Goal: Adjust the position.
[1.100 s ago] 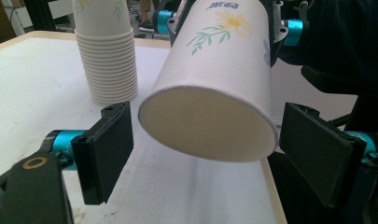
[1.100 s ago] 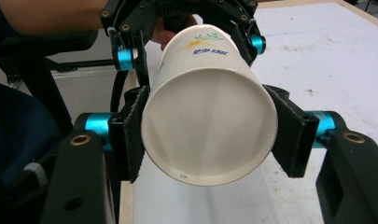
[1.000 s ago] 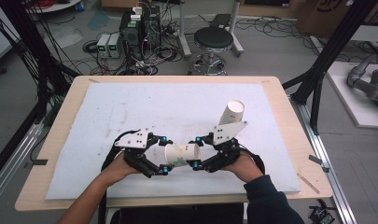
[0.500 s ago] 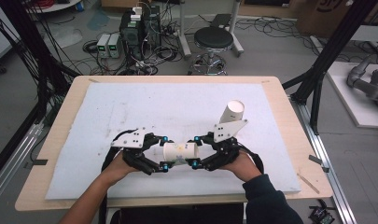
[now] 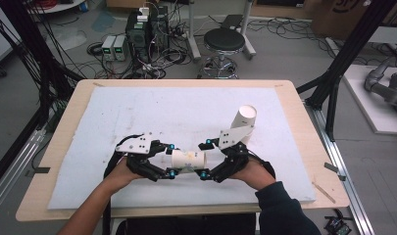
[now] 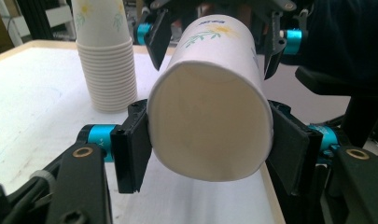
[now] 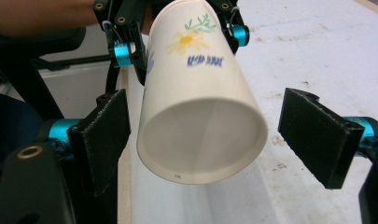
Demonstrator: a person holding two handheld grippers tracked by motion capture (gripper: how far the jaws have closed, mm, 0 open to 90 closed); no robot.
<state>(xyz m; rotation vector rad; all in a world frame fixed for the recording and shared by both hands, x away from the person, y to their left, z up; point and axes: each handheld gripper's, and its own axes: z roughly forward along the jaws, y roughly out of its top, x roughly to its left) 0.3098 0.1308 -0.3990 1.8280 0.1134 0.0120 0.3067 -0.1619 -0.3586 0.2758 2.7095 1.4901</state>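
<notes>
The white flower-printed paper cup (image 6: 210,112) is clamped by the left hand-held gripper (image 6: 210,140), just closed, and released by the right hand-held gripper (image 7: 203,135), just opened—seemingly for transfer near the worktop's front edge.

Paper cup (image 7: 200,93) between open pads (image 7: 102,135)

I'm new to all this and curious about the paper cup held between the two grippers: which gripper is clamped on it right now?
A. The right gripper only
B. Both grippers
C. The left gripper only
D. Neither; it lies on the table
C: the left gripper has its pads pressed against the sides of the paper cup, while the right gripper stands open with a gap on each side of the cup; its jaws have just been opening.
</notes>
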